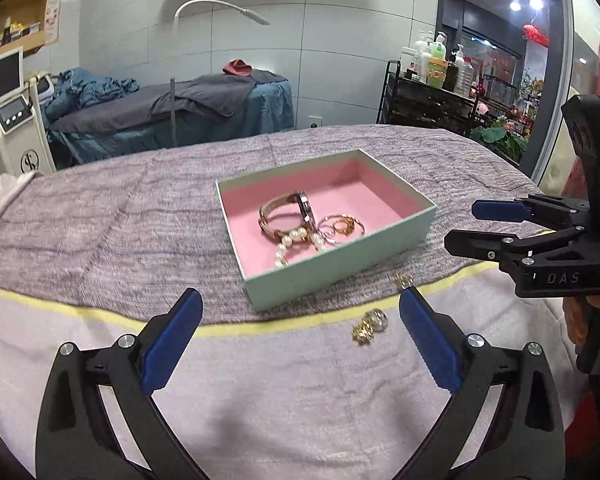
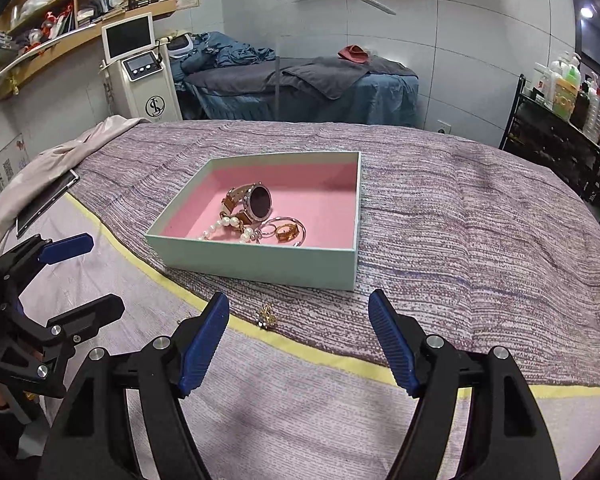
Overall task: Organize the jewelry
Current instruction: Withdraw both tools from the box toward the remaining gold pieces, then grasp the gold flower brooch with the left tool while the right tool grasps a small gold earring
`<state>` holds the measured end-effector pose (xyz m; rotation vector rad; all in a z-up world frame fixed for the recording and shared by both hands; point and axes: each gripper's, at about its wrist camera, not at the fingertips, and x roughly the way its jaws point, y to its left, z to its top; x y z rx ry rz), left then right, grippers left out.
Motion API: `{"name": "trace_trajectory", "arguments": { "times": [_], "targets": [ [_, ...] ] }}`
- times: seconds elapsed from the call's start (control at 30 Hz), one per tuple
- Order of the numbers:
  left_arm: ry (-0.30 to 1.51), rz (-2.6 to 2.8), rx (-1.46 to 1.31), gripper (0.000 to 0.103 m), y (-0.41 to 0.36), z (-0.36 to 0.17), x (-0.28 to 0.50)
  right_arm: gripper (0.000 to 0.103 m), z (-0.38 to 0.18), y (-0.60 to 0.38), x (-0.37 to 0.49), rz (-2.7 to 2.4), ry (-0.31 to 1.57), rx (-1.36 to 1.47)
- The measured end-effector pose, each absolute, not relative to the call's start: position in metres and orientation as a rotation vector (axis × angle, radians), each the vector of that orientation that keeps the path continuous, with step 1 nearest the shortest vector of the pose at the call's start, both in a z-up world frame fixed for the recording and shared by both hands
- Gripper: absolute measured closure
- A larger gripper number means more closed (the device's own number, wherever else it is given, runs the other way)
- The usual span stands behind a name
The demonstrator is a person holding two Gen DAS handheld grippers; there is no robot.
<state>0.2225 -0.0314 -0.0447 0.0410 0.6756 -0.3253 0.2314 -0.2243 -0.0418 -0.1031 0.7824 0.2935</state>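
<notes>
Mint-green box (image 1: 342, 264) with pink lining, straight ahead of left gripper (image 1: 300, 320), both jaws spread wide, empty. Inside box: watch (image 1: 286, 210), pearl bracelet (image 1: 298, 242), rings (image 1: 342, 226). Gold trinkets (image 1: 370, 322) on bed cover (image 1: 140, 216), between left fingertips. Right gripper (image 2: 298, 326) likewise open, small gold piece (image 2: 267, 315) just ahead of it.

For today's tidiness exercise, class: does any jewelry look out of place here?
Yes. Two small gold pieces lie loose on the towel, outside the box: one cluster on the pale cloth, another near the yellow stripe. The watch and pearl bracelet are already inside.
</notes>
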Motion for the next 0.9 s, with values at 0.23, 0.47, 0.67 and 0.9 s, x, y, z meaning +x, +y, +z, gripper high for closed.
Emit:
{"name": "trace_trajectory", "arguments": {
  "times": [0.23,0.47,0.67,0.9],
  "targets": [
    [0.708,-0.316,0.033,0.006,-0.036,-0.064,0.210,0.033,-0.060,-0.229,0.218,0.247,0.796,-0.123],
    [0.728,-0.312,0.066,0.006,-0.043,-0.078,0.207,0.033,-0.070,-0.227,0.215,0.258,0.831,-0.144],
    [0.754,-0.352,0.106,0.023,-0.055,-0.086,0.207,0.047,-0.074,-0.215,0.217,0.289,0.859,-0.186],
    [0.823,-0.388,0.134,0.056,-0.067,-0.096,0.219,0.059,-0.079,-0.201,0.226,0.331,0.900,-0.220]
  ]
}}
